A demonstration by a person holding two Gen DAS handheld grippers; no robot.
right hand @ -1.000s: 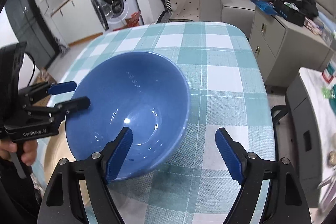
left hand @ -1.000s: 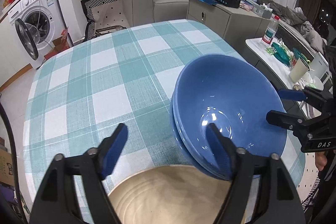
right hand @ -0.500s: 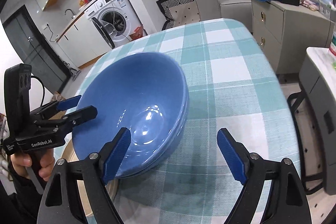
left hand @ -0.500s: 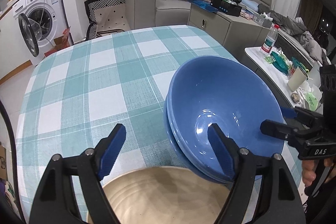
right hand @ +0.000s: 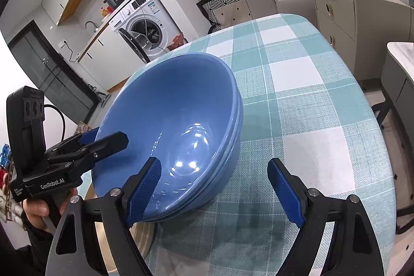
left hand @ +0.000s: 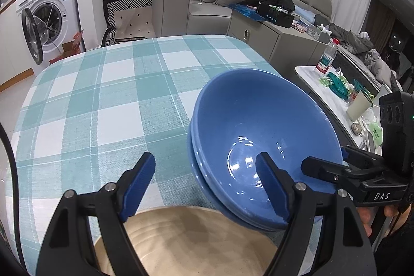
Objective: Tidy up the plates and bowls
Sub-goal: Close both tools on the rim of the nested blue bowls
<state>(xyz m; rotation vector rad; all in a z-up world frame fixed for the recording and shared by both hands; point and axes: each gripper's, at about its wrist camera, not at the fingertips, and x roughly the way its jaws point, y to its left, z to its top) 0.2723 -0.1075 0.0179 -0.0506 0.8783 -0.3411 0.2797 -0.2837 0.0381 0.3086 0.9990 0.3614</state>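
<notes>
Nearest to you in the left wrist view, your left gripper (left hand: 207, 185) stands open, nothing pressed between its pads; its right finger overhangs the near rim of the stacked blue bowls (left hand: 258, 126), its left finger hangs over bare cloth. Directly beneath it lies the beige plate (left hand: 186, 242), whose far edge tucks under the bowls' near side.

In the right wrist view, your right gripper (right hand: 214, 188) is likewise released and grips nothing. Its left finger reaches over the bowl rim; its right finger hangs over the checked tablecloth (right hand: 310, 100).

The bowls, nested one in the other, lean on the plate, tilted away from it. They lie between your two grippers, ahead and inward of each. Being round, they have no long axis. Neither gripper is clearly nearer.

Judgement: the stack needs seating level, on the plate or off it.
</notes>
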